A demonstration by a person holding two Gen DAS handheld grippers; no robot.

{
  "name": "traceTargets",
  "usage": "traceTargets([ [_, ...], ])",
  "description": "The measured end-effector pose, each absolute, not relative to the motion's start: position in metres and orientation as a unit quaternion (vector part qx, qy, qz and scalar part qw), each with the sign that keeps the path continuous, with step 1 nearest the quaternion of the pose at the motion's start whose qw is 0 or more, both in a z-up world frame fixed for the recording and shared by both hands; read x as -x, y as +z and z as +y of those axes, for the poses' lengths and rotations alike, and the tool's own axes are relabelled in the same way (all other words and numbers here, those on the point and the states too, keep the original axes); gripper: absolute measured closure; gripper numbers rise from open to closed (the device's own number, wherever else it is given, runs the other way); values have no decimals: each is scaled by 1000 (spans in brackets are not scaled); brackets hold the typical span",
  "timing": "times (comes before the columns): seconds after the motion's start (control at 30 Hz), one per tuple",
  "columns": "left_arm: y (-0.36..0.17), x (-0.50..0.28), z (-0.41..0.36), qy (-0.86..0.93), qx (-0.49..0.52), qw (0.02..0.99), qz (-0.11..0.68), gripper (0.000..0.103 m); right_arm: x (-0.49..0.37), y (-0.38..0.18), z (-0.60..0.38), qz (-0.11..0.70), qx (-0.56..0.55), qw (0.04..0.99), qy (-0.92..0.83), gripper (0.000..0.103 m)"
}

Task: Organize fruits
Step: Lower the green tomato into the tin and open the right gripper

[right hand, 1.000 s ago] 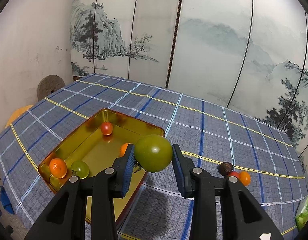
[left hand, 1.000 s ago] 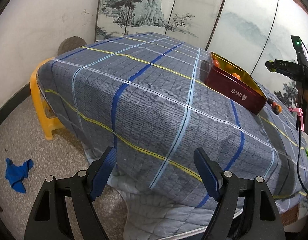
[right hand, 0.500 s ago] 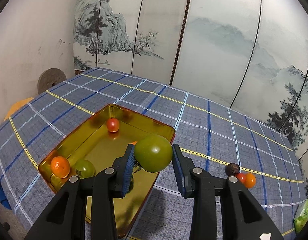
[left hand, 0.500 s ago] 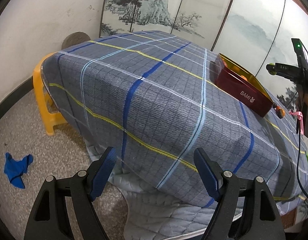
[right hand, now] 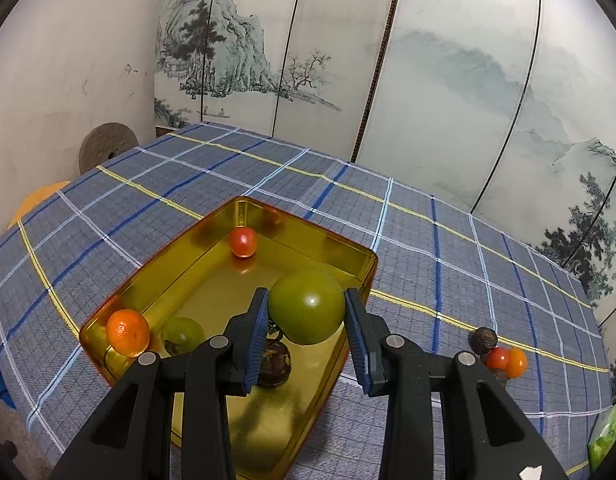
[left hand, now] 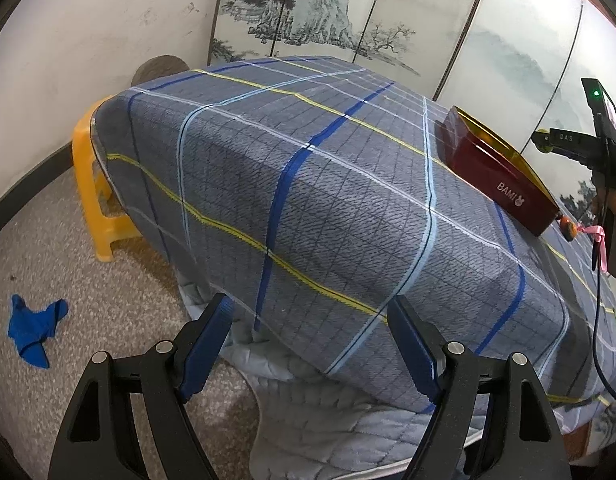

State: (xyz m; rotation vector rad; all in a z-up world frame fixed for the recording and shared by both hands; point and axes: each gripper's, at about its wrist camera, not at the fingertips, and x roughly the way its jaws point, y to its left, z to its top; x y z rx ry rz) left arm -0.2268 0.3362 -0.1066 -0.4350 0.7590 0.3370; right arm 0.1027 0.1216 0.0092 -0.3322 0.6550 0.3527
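Note:
My right gripper is shut on a large green tomato and holds it above the near right part of the gold tin. In the tin lie a red tomato, an orange mandarin, a green fruit and a dark brown fruit. On the cloth to the right sit a dark fruit, a red tomato and a small orange fruit. My left gripper is open and empty, low off the table's corner. The tin's red side shows far right there.
The table has a blue plaid cloth. A yellow plastic stool stands by the table's left corner and a blue rag lies on the floor. The other hand's device and a cable are at the right. A green packet lies at the table's right edge.
My right gripper has carried the green tomato forward and lower over the tin. My left gripper has dropped lower and swung, so the tin's inside is out of its sight.

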Motion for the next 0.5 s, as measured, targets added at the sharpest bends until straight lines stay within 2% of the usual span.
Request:
traceTargets([
  [0.27, -113, 224, 339, 167, 210, 887, 376, 23, -112, -1, 132, 333, 156, 911, 186, 69],
  [0.5, -118, 221, 338, 169, 204, 884, 385, 23, -141, -10, 134, 379, 111, 893, 213, 69],
])
